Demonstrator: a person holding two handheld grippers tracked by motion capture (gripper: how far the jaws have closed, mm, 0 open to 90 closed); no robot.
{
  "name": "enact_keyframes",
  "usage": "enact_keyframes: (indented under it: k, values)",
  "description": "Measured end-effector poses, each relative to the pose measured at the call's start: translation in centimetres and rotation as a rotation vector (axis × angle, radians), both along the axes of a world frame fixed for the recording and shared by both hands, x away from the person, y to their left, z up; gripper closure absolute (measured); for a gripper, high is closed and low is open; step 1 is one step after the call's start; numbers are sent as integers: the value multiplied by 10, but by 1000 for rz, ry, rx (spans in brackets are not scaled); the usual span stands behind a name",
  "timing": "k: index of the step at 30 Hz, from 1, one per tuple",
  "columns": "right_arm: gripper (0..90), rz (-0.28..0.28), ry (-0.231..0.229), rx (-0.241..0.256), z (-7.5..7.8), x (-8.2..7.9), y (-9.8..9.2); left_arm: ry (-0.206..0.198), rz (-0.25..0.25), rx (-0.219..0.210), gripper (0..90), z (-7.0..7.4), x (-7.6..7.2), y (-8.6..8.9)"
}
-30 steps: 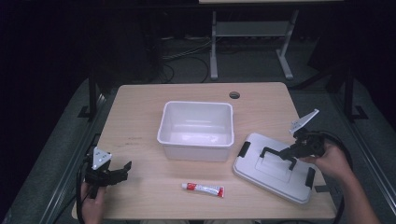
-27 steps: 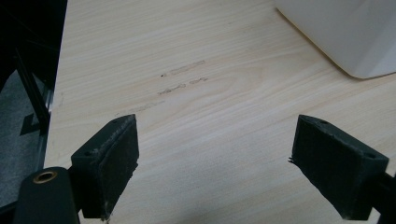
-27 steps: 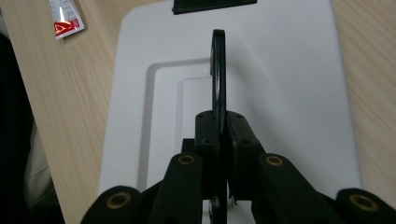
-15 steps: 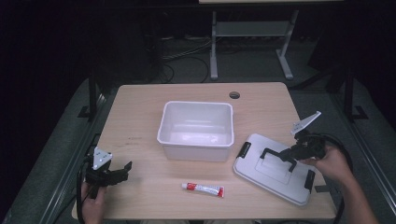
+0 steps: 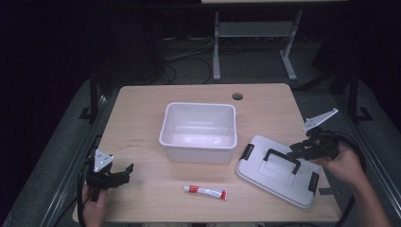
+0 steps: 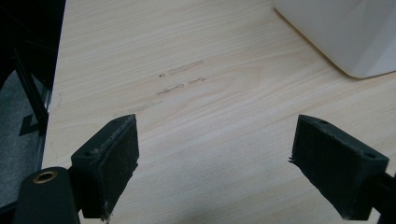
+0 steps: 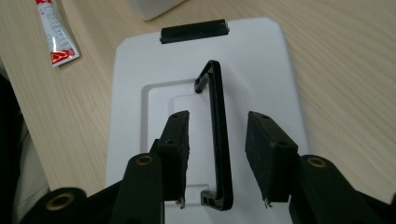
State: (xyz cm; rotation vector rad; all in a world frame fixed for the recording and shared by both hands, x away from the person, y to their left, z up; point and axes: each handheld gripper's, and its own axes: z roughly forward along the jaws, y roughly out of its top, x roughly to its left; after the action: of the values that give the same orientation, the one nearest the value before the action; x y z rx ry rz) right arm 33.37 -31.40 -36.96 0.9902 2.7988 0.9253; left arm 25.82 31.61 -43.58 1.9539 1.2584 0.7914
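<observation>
A white lid (image 5: pixel 265 176) with a black handle (image 5: pixel 282 161) lies flat at the table's right, beside an empty white bin (image 5: pixel 197 153) in the middle. My right gripper (image 5: pixel 297 150) hovers low over the lid's right end. In the right gripper view its jaws (image 7: pixel 217 135) stand open on either side of the handle (image 7: pixel 215 93) without touching it, with the lid (image 7: pixel 154 65) beneath. A red-and-white tube (image 5: pixel 205 191) lies near the front edge. My left gripper (image 5: pixel 122 174) rests at the front left, open and empty (image 6: pixel 215 158) over bare wood.
A cable hole (image 5: pixel 237 96) sits at the table's far edge. The bin's corner (image 6: pixel 345 32) lies ahead and to the right of the left gripper. The tube (image 7: pixel 55 32) and a bin corner (image 7: pixel 152 7) lie beyond the lid. Dark floor and a metal stand surround the table.
My right gripper has shifted slightly over the lid's handle, and its grey plate has swung a little to the right. The left gripper, bin, lid and tube have stayed put.
</observation>
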Motion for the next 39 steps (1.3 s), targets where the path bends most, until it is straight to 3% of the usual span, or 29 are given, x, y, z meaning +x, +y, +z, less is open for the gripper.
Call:
enact_keyframes:
  k: [12,23,39]
  values:
    - [549,22,-16,-21,5,-18,14,0,-3,3,142,1,0,0]
    - [512,52,-16,-2,1,-31,30,-2,-1,0,142,1,-1,1]
    - [473,153,-15,9,-6,-40,81,-4,-1,-3,141,1,0,1]
